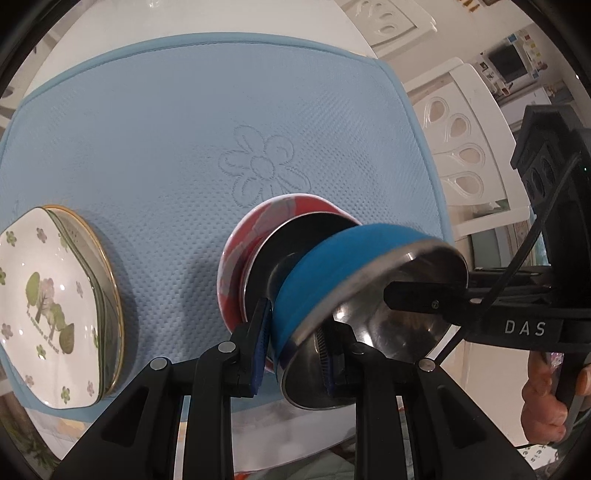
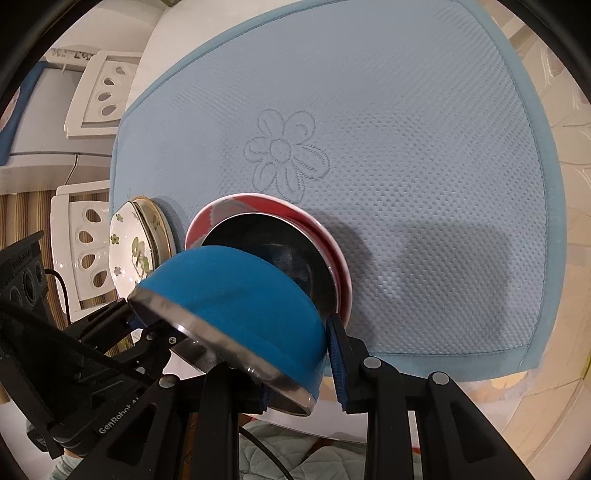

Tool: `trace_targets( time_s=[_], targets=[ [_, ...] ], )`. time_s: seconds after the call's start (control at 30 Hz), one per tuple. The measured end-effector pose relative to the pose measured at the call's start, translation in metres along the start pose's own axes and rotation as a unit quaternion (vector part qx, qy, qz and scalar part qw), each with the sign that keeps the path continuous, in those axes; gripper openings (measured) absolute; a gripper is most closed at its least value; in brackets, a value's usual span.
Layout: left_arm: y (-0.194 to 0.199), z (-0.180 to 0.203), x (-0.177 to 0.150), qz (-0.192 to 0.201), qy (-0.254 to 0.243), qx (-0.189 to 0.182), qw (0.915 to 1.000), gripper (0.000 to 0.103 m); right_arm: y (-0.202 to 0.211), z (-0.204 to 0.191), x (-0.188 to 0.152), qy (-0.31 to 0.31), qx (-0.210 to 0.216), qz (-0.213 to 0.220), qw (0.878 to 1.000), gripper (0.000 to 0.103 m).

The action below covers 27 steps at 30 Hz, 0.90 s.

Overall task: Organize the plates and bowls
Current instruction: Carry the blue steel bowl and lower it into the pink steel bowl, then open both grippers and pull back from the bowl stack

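A blue bowl with a steel inside (image 1: 332, 269) (image 2: 236, 295) hangs tilted just above a black-lined bowl (image 1: 295, 240) (image 2: 273, 243), which sits in a red and white bowl (image 1: 255, 229) (image 2: 258, 203) on the blue mat. My left gripper (image 1: 295, 339) is shut on the blue bowl's rim, one finger outside, one inside. My right gripper (image 2: 301, 365) grips the opposite rim the same way; it also shows in the left wrist view (image 1: 424, 295). A stack of plates, topped by a white one with green trees (image 1: 48, 302) (image 2: 129, 247), lies at the left of the mat.
The blue mat with a stitched flower (image 1: 258, 110) (image 2: 406, 147) covers a white table (image 1: 343, 29). White chairs (image 1: 458, 144) (image 2: 85, 251) stand beside the table.
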<state>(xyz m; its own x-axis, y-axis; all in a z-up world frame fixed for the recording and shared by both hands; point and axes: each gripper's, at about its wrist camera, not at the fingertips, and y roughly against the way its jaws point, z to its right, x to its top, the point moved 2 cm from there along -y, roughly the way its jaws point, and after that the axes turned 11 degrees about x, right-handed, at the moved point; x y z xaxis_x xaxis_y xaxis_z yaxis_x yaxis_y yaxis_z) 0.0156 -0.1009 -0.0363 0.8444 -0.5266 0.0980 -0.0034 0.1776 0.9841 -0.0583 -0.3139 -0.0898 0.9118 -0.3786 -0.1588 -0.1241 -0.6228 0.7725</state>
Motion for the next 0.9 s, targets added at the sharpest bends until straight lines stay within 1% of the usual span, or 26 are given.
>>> trace_targets(
  time_s=[0.17,0.3,0.43,0.53,0.63,0.73,0.77,0.8,0.87,0.9],
  targets=[
    [0.002,-0.007,-0.002,0.002,0.008,0.0,1.0,0.02,-0.003,0.005,-0.001,-0.001,0.01,-0.007,1.0,0.026],
    [0.009,-0.017,-0.004,0.014,0.014,0.011,0.9997,0.02,-0.003,0.01,-0.002,-0.003,0.013,-0.007,1.0,0.026],
    [0.017,-0.025,-0.006,0.026,0.016,0.016,0.9994,0.02,0.005,0.021,-0.003,-0.008,0.035,-0.009,0.999,0.026],
    [0.018,-0.029,-0.006,0.032,0.018,0.022,0.9991,0.02,0.014,0.024,-0.003,0.002,0.033,-0.003,0.999,0.026],
    [0.017,-0.03,-0.005,0.031,0.023,0.016,0.9991,0.02,0.018,0.021,-0.004,0.017,0.025,0.004,1.0,0.029],
    [0.018,-0.023,-0.001,0.029,0.026,0.016,0.9991,0.02,0.022,0.01,-0.004,0.051,0.002,0.019,0.999,0.029],
    [0.02,-0.019,0.001,0.033,0.026,0.016,0.999,0.02,0.024,0.003,-0.005,0.069,-0.014,0.03,0.997,0.029],
    [0.023,-0.016,0.002,0.038,0.025,0.019,0.9988,0.021,0.029,-0.005,-0.005,0.096,-0.041,0.049,0.993,0.03],
    [0.029,-0.008,0.007,0.051,0.018,0.032,0.998,0.023,0.036,-0.016,-0.006,0.131,-0.071,0.073,0.986,0.031],
    [0.031,-0.004,0.009,0.057,0.014,0.042,0.9974,0.023,0.039,-0.02,-0.007,0.146,-0.08,0.083,0.983,0.034]
  ],
)
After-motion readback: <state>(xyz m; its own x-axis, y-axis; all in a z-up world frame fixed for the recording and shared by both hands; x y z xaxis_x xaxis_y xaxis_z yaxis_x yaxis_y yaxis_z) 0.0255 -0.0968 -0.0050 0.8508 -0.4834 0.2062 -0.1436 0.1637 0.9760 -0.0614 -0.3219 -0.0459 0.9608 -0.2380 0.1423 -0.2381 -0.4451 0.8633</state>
